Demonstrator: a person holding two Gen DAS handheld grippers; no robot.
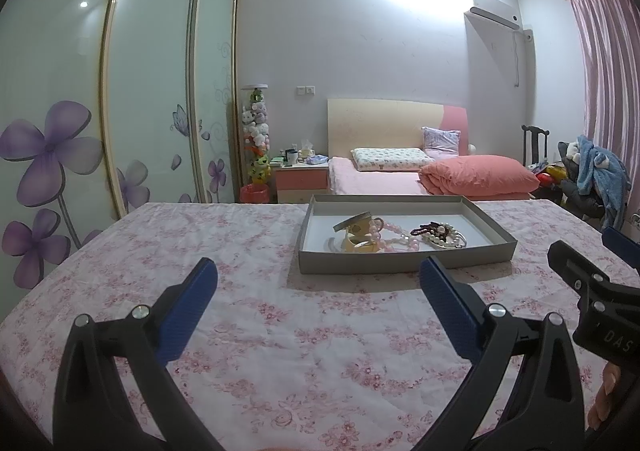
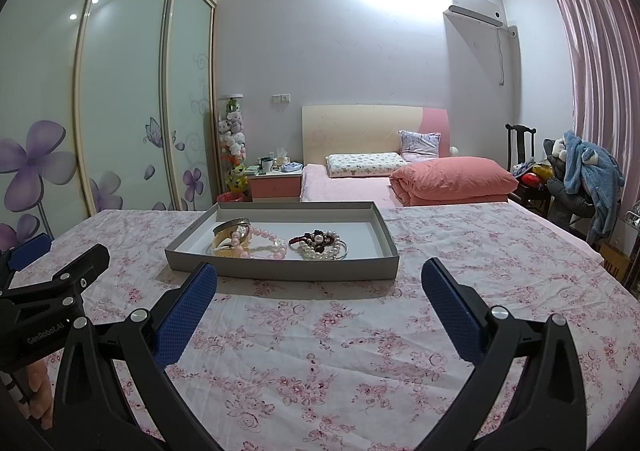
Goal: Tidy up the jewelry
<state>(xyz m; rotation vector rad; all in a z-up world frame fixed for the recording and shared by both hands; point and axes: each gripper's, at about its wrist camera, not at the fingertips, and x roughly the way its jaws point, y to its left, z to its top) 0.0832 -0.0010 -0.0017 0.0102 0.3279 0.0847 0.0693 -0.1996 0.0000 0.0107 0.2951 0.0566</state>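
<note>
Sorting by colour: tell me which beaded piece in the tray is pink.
The pink bead strand, lying left of the white pearl bracelets and beside the gold bangles; its beads are larger.

Matt grey cardboard tray (image 2: pixel 280 271), glossy beads (image 2: pixel 260 241)

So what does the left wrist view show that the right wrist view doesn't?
Only the left wrist view shows the right hand-held gripper from the side, at its right edge, with fingertips of the person's hand below it. Only the right wrist view shows the left hand-held gripper at its left edge, and an object at the table's far right edge. Both show the grey tray on the floral tablecloth, holding pink beads, a pearl bracelet and gold bangles, with each camera's own gripper open and empty.
</note>
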